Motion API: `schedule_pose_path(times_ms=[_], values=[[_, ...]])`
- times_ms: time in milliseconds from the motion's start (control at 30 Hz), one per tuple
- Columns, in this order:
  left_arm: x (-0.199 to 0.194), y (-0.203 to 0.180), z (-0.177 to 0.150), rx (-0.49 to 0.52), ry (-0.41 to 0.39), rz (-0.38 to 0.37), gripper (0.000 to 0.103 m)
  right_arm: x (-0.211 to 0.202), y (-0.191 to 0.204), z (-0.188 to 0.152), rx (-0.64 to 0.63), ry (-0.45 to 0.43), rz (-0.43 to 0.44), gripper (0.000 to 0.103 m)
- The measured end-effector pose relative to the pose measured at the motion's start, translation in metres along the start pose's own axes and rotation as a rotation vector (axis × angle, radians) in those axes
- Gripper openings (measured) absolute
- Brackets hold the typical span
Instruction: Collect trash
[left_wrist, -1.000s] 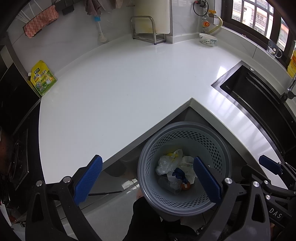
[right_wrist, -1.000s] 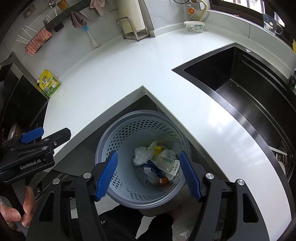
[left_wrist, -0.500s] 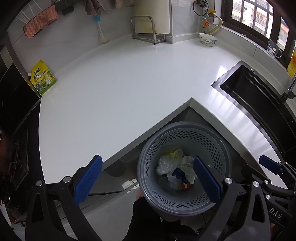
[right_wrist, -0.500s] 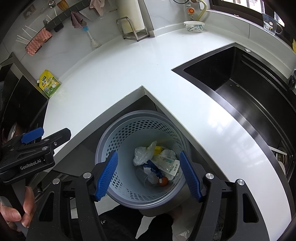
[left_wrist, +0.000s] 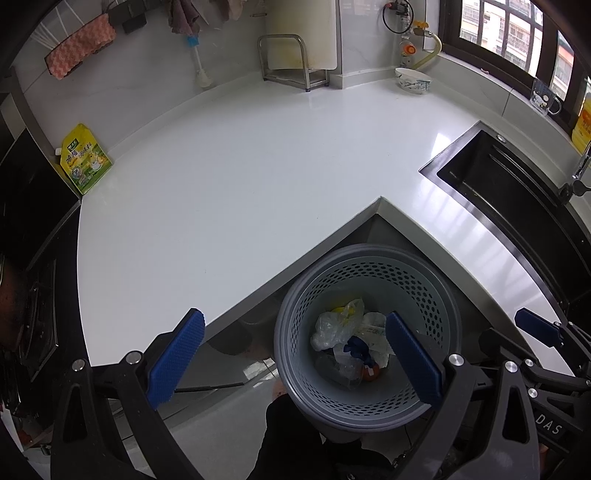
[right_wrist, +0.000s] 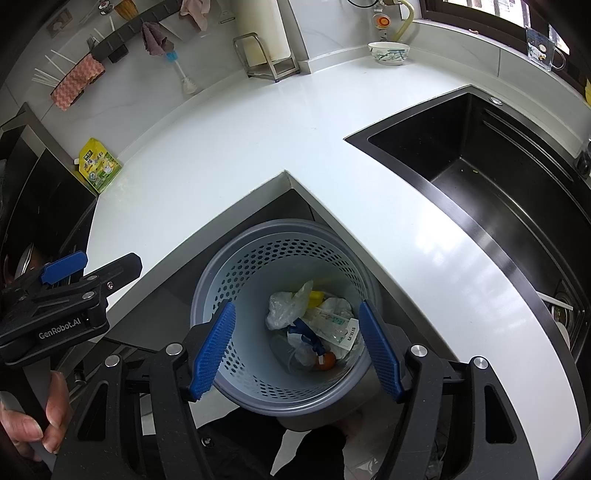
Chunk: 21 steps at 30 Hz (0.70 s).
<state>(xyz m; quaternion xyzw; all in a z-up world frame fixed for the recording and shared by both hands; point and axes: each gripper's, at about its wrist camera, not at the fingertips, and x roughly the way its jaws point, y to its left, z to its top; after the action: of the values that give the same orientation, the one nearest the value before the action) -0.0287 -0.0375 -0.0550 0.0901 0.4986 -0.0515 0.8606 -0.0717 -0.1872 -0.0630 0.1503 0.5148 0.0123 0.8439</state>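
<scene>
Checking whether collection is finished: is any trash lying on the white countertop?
No: the white countertop shows no loose trash; wrappers sit in the perforated bin.

- left gripper (left_wrist: 295, 354): matte black frame, blue ribbed pads (left_wrist: 176, 358), round silver screws at the finger pivots
- right gripper (right_wrist: 295, 349): same black frame, blue ribbed pads (right_wrist: 213, 349), silver screws
- white markings: "GenRobot.AI" on the left unit's side, "DAS" on the right unit
- left hand (right_wrist: 33, 417): bare skin, short nails
</scene>
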Motion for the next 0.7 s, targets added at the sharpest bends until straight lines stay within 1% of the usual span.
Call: schedule_pose_path(times_ms=[700], values=[[0.0017, 0.0000, -0.0009, -0.005, 0.008, -0.001, 0.097, 0.0000, 0.0000, -0.0002, 0.000, 0.001, 0.000, 0.066]])
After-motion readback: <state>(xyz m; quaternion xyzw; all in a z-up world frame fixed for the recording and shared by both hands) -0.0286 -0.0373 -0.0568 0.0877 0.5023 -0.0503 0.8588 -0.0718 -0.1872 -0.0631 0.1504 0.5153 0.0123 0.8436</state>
